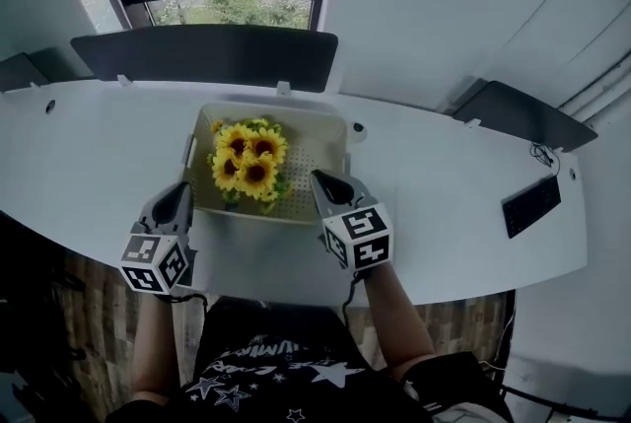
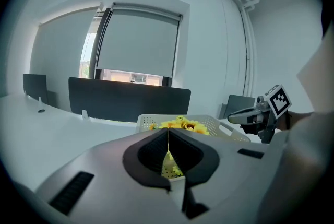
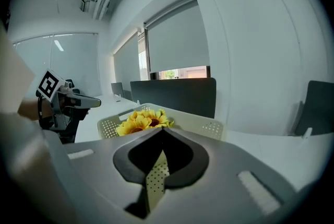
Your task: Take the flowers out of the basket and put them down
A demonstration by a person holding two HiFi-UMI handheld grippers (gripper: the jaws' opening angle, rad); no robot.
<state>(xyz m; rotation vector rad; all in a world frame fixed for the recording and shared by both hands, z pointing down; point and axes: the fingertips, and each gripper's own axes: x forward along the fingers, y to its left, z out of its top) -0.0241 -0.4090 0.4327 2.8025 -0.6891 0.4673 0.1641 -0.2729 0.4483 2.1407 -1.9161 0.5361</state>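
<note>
Sunflowers [image 1: 248,160] in basket [image 1: 330,140]: likely light, crushable; grip low, beneath the heads. Left hand-held gripper [image 1: 180,192], right hand-held gripper [image 1: 321,180]: jaws together, empty.

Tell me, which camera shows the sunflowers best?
The head view: it looks down on the whole bunch of sunflowers in the basket. Both gripper views catch only blooms peeking over the rim.

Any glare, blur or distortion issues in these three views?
Head view: sharp, even daylight, desk edges bowed by the wide lens. Left gripper view: strong fisheye, dark corners, window strip under the blind is the brightest patch, flowers sharp. Right gripper view: same fisheye and dark corners, flowers clear.
</note>
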